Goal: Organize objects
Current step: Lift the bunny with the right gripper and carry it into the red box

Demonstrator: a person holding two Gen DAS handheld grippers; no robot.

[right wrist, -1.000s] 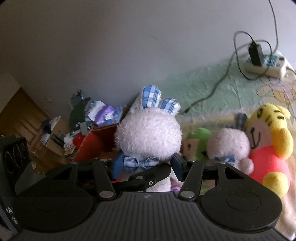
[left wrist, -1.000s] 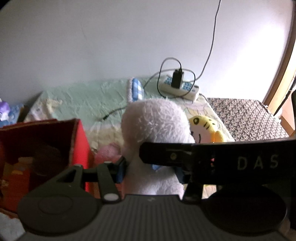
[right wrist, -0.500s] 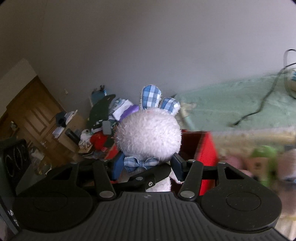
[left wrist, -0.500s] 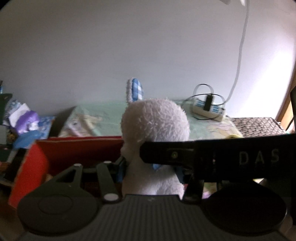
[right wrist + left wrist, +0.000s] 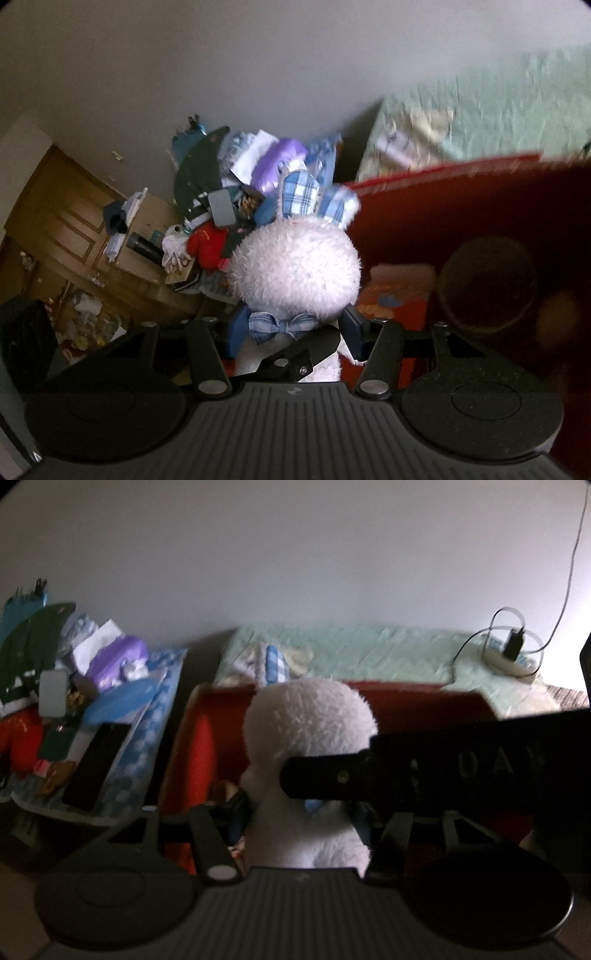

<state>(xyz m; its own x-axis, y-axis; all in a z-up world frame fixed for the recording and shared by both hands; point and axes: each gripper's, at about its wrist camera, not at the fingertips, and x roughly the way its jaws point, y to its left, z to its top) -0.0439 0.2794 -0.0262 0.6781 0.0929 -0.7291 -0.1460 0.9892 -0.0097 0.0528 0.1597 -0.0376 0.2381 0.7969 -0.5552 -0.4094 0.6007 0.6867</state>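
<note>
Fluffy white plush rabbit with blue-checked ears (image 5: 295, 269), clamped by both the left gripper (image 5: 295, 816) and right gripper (image 5: 291, 328), is now hanging over the open red box (image 5: 424, 701), having left the bed; dropping it in looks imminent.

You're getting dim, motion-blurred frames; daylight is glaring off the wall (image 5: 535, 572) right of your left claw, and fisheye edges are darkening.

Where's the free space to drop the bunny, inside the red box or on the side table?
Likely the red box: bare floor shows along its left wall, beside the white plush bunny. Its right part is taken by a dark round item and an orange printed item. The side table is heaped with clutter. The green bedspread behind the box looks mostly bare.
</note>
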